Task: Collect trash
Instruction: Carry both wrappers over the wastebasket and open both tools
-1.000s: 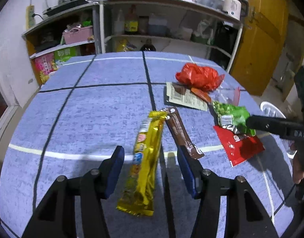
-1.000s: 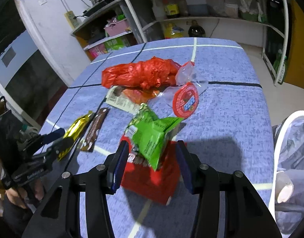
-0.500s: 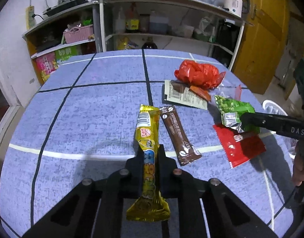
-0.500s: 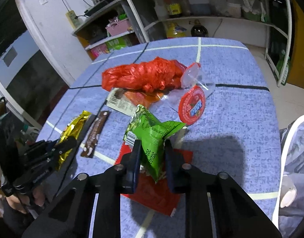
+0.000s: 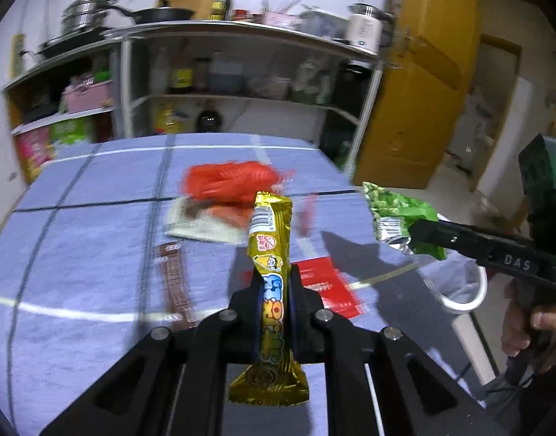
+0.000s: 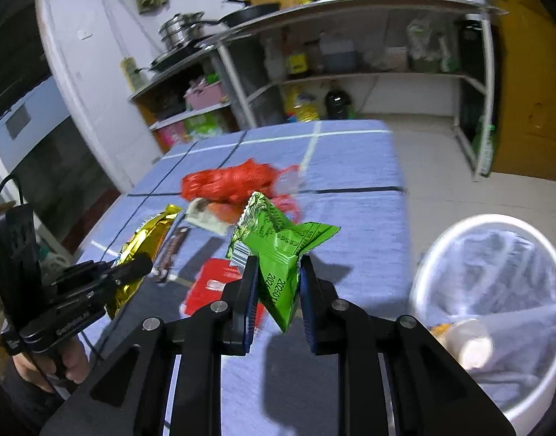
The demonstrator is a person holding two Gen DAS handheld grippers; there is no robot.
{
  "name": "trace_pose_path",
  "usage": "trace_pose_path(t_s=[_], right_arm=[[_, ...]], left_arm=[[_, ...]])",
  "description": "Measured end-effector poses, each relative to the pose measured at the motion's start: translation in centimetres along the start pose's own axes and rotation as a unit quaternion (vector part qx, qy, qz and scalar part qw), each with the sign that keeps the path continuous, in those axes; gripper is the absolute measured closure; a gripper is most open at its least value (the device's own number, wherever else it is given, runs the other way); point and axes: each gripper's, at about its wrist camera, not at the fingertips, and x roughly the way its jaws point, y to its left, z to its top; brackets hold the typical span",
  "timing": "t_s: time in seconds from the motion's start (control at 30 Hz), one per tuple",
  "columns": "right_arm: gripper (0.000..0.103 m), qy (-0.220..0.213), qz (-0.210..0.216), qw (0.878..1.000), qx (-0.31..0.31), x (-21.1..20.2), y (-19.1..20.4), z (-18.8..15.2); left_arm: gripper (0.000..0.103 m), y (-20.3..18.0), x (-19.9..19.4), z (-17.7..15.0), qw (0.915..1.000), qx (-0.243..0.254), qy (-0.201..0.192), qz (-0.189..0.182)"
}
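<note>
My left gripper (image 5: 276, 283) is shut on a long gold snack wrapper (image 5: 270, 239) and holds it above the blue table (image 5: 96, 225). My right gripper (image 6: 278, 272) is shut on a green snack bag (image 6: 281, 243), also lifted; the green snack bag shows in the left wrist view (image 5: 397, 210) too. A brown bar wrapper (image 5: 174, 279), a red packet (image 5: 325, 287), a red plastic bag (image 5: 230, 181) and a paper label (image 5: 198, 225) lie on the table. A white trash bin (image 6: 495, 290) with a clear liner stands off the table's right edge.
Metal shelves (image 5: 223, 72) with pots, bottles and boxes stand behind the table. A yellow door (image 5: 416, 91) is at the back right. The left gripper and the hand holding it show in the right wrist view (image 6: 78, 290).
Both grippers closed on their wrappers and lifted them off the table. The view has swung right, toward the bin.
</note>
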Motion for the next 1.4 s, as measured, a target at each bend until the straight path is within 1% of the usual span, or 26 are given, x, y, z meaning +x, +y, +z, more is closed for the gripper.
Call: trace_pose_path(t_s=[0.07, 0.17, 0.37, 0.5, 0.63, 0.83, 1.07, 1.1, 1.13, 1.17, 1.2, 1.23, 1.3, 1.4], right_arm=[[0.081, -0.008, -0.014, 1.0, 0.008, -1.3, -1.4, -0.3], [0.081, -0.018, -0.038, 0.998, 0.035, -3.6, -4.8, -1.2], [0.081, -0.036, -0.076, 0.993, 0.087, -6.8, -10.8, -3.1], [0.081, -0.036, -0.095, 0.989, 0.11, -7.3, -14.0, -3.8], [0.081, -0.026, -0.112, 0.986, 0.125, -6.9, -16.2, -4.5], [0.081, -0.011, -0.125, 0.983, 0.134, -5.8, -18.6, -5.2], [0.077, 0.018, -0.145, 0.978, 0.148, -3.7, -19.9, -5.7], [0.074, 0.018, -0.146, 0.978, 0.148, -3.7, -19.9, -5.8], [0.068, 0.018, -0.147, 0.978, 0.148, -3.7, -20.0, -5.9], [0.064, 0.016, -0.15, 0.977, 0.149, -3.7, -20.0, -5.9], [0.055, 0.014, -0.152, 0.977, 0.15, -3.8, -20.0, -5.9], [0.052, 0.012, -0.152, 0.976, 0.153, -4.0, -20.0, -5.9], [0.052, 0.007, -0.151, 0.976, 0.157, -4.4, -20.1, -5.9], [0.052, 0.002, -0.153, 0.976, 0.156, -4.9, -19.9, -5.8]], left_arm=[[0.091, -2.2, 0.6, 0.5, 0.9997, 0.014, 0.001, -0.021], [0.091, -5.7, 1.5, 1.0, 0.9982, 0.034, 0.006, -0.048], [0.091, -12.1, 4.0, 2.1, 0.9931, 0.059, 0.024, -0.098], [0.091, -15.6, 6.3, 2.8, 0.9899, 0.063, 0.043, -0.12], [0.091, -18.4, 8.9, 3.2, 0.987, 0.06, 0.06, -0.136], [0.091, -20.0, 12.8, 2.7, 0.9855, 0.051, 0.096, -0.13], [0.088, -20.6, 13.9, 2.4, 0.985, 0.044, 0.109, -0.126], [0.084, -20.5, 13.9, 2.4, 0.9853, 0.044, 0.109, -0.124], [0.081, -20.5, 14.0, 2.5, 0.9856, 0.044, 0.108, -0.122], [0.074, -20.4, 14.0, 2.5, 0.9855, 0.042, 0.109, -0.123], [0.072, -20.4, 14.1, 2.5, 0.9853, 0.04, 0.11, -0.124], [0.072, -20.3, 14.1, 2.5, 0.9853, 0.039, 0.11, -0.125], [0.071, -20.3, 14.0, 2.5, 0.9859, 0.041, 0.109, -0.12], [0.071, -20.1, 13.4, 2.5, 0.9859, 0.041, 0.104, -0.124]])
